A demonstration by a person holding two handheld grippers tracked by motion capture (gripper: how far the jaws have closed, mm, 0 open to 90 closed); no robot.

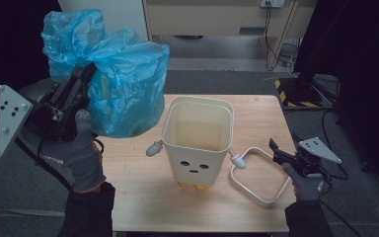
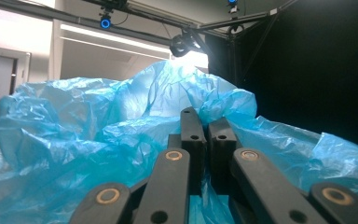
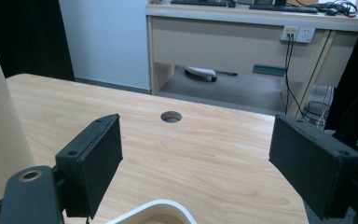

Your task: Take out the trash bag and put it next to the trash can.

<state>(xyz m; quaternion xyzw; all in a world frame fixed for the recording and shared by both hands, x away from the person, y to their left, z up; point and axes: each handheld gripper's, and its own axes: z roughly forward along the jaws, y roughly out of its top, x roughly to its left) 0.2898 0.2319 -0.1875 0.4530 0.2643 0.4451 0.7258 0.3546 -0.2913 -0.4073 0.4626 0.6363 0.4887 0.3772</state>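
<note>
Where the person's left hand is raised at the left of the high view, the left gripper (image 1: 85,74) is clamped on a blue plastic bag (image 1: 123,84), jaws pinched together with the film caught between them; in the left gripper view the crumpled bag (image 2: 98,135) billows around and above the two black jaws. Bag: held in the air, above and to the left of the table (image 1: 143,197), its lower bulge near the bin's rim.

Cream bin (image 1: 197,143): upright at the table's middle, open top, a small printed face on its front, a grey arm-like knob on either side, orange feet below.

White ring frame (image 1: 256,175): flat on the table, just right of the bin.

Right gripper (image 1: 279,152): low at the table's right edge, jaws spread wide with nothing between them, beside the ring frame; the right gripper view shows bare tabletop (image 3: 205,154) between the pads
</note>
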